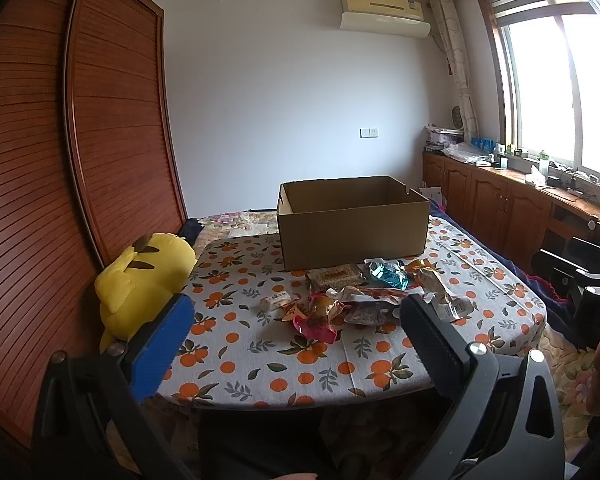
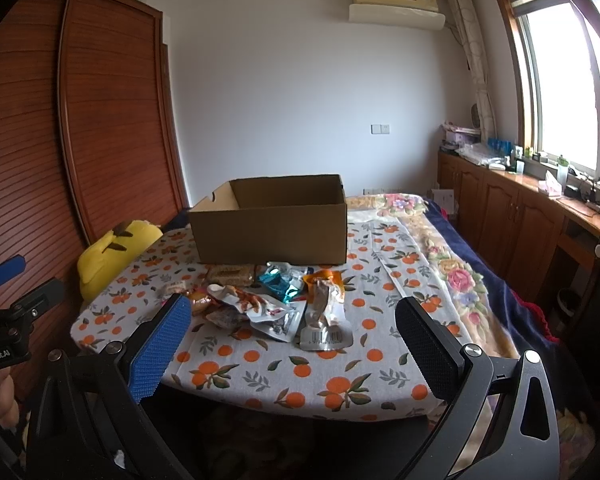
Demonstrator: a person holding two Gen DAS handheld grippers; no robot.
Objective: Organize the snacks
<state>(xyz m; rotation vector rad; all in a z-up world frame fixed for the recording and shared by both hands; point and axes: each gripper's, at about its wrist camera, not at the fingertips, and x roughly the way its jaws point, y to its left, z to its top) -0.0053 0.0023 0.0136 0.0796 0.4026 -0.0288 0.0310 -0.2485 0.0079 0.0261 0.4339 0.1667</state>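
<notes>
Fingers of the left gripper (image 1: 296, 312) and right gripper (image 2: 292, 312) gape wide and empty above the bench's (image 1: 260, 360) near edge. The snack packets (image 1: 360, 296) lie heaped mid-bench, just near of the open cardboard box (image 1: 352, 224).

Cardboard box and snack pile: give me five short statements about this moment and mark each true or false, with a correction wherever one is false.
1. The cardboard box stands open at the top. True.
2. The snack packets are already inside the box. False: they lie in a loose pile on the orange-print tablecloth, in front of the box.
3. The left claw is shut on a packet. False: its jaws stand wide apart with nothing between them.
4. A yellow plush toy sits at the left edge of the table. True.
5. The right claw touches the silver packet. False: it is open, short of the pile.
</notes>
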